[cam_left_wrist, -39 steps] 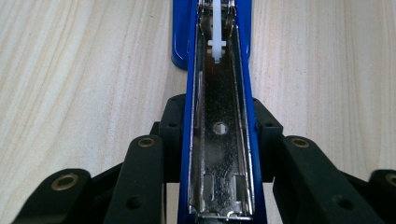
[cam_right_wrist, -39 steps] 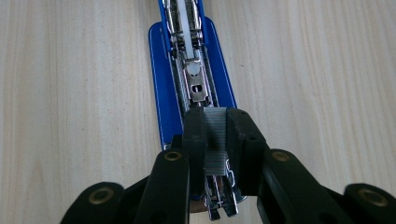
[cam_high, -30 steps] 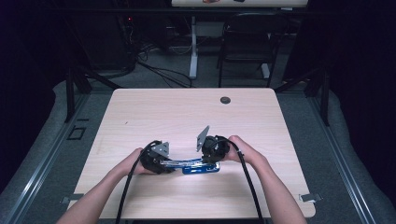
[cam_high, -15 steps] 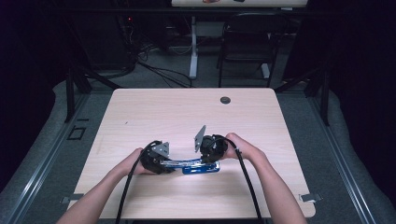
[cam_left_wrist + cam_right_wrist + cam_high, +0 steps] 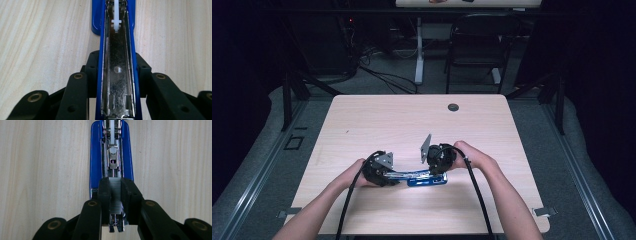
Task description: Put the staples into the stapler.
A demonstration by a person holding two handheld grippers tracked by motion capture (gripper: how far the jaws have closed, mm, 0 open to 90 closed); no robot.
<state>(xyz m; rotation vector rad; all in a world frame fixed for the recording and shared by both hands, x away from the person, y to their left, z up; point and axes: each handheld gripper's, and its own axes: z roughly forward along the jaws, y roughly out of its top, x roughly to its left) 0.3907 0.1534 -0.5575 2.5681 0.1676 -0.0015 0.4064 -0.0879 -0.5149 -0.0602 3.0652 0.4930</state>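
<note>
Count of things on and around the table

One wooden table point(image 5: 362, 125), bearing one blue stapler point(image 5: 427, 179) opened into two parts, one strip of staples point(image 5: 115, 195) and one white pusher point(image 5: 116, 15); two grippers, left gripper point(image 5: 384, 176) and right gripper point(image 5: 437, 167), each with two black jaws, one grey plate and one trailing cable; two hands, two forearms; one dark round grommet point(image 5: 453, 107); one chair point(image 5: 477, 40) behind.
</note>
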